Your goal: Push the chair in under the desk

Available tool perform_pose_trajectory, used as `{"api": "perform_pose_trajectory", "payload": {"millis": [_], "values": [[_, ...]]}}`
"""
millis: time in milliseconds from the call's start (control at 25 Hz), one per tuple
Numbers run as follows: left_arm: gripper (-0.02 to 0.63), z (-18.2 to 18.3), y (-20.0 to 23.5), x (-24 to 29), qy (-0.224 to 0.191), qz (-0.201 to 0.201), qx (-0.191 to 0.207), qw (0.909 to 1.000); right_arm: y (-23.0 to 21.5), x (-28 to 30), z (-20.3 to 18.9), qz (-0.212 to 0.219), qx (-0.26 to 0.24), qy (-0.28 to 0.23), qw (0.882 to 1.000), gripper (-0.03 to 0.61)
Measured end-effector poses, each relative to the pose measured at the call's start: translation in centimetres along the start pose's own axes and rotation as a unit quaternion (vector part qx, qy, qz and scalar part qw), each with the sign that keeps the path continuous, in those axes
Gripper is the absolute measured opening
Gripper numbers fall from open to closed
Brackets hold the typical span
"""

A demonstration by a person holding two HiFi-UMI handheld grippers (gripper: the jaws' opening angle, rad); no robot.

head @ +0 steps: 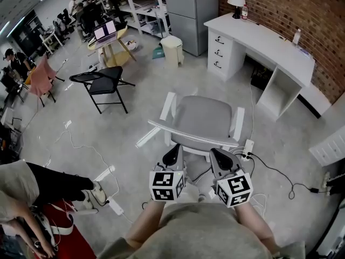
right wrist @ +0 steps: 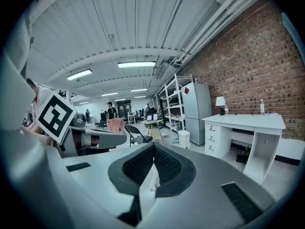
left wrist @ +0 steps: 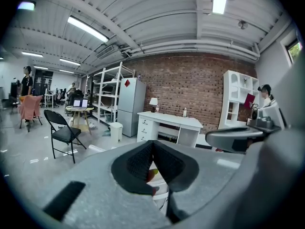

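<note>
The white desk (head: 269,42) ran along the brick wall at the far right, its open kneehole (head: 259,74) between the drawer block and the end panel. The chair (head: 202,117), grey-seated on a white frame, stood out on the open floor, well apart from the desk, with its seat facing away from the person and angled left of the kneehole. Nothing of the push seemed done yet, and the step in hand was probably getting set on the backrest (head: 188,135). The 2 tools hung close behind that rail. The left gripper (head: 172,154) was clenched on nothing, its pads meeting in its own view, and the right gripper (head: 221,158) was the same, jaws together and empty. Whether either tip touched the rail could not be told. To do it well, closed tips spread toward the 2 ends of the rail would likely steer best. A firmer push from the left would swing the seat right toward the kneehole before it was driven straight in. The power strip (head: 248,147) and its cable (head: 280,178) lay just beside the chair's right side and could snag its base.
</note>
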State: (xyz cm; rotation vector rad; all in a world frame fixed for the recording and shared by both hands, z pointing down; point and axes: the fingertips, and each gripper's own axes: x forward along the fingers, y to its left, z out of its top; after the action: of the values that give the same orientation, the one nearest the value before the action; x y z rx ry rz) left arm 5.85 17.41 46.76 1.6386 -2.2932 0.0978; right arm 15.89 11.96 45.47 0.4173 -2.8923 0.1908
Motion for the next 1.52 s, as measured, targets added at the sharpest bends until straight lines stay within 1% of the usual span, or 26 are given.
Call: {"api": "perform_pose_trajectory", "payload": {"millis": [240,480,720,920,1120,1240,1400,1520], "values": [[0.009,0.0,1.7,2.0,0.017,-0.014,0.012,0.9997,-0.4,1.9,-0.2,-0.002,-0.02,0.024,1.0,0.008],[0.011,-0.5,2.9,3.8,0.031,-0.029,0.02,0.9989,-1.1,3.5,-1.3,-0.012,-0.028,0.048,0.998,0.008],[0.011,-0.9,3.6,5.2,0.046,-0.039,0.027,0.9978,-1.7,4.9,-1.9,-0.013,-0.04,0.065,0.997,0.008],[0.011,-1.8,4.1,6.1,0.065,-0.05,0.043,0.9957,-1.7,5.9,-2.4,-0.004,-0.063,0.082,0.995,0.008],[0.012,-2.9,4.5,7.0,0.082,-0.062,0.067,0.9924,-1.9,6.6,-3.4,0.01,-0.092,0.114,0.989,0.009],[0.023,-3.5,4.5,7.6,0.099,-0.078,0.095,0.9875,-2.2,6.9,-4.0,0.019,-0.102,0.135,0.985,0.009],[0.115,-4.5,4.6,8.0,0.124,-0.105,0.145,0.976,-2.3,7.3,-4.7,0.034,-0.114,0.163,0.979,0.011],[0.17,-5.8,4.6,8.6,0.152,-0.126,0.187,0.9623,-2.5,7.9,-5.2,0.048,-0.125,0.176,0.975,0.011]]}}
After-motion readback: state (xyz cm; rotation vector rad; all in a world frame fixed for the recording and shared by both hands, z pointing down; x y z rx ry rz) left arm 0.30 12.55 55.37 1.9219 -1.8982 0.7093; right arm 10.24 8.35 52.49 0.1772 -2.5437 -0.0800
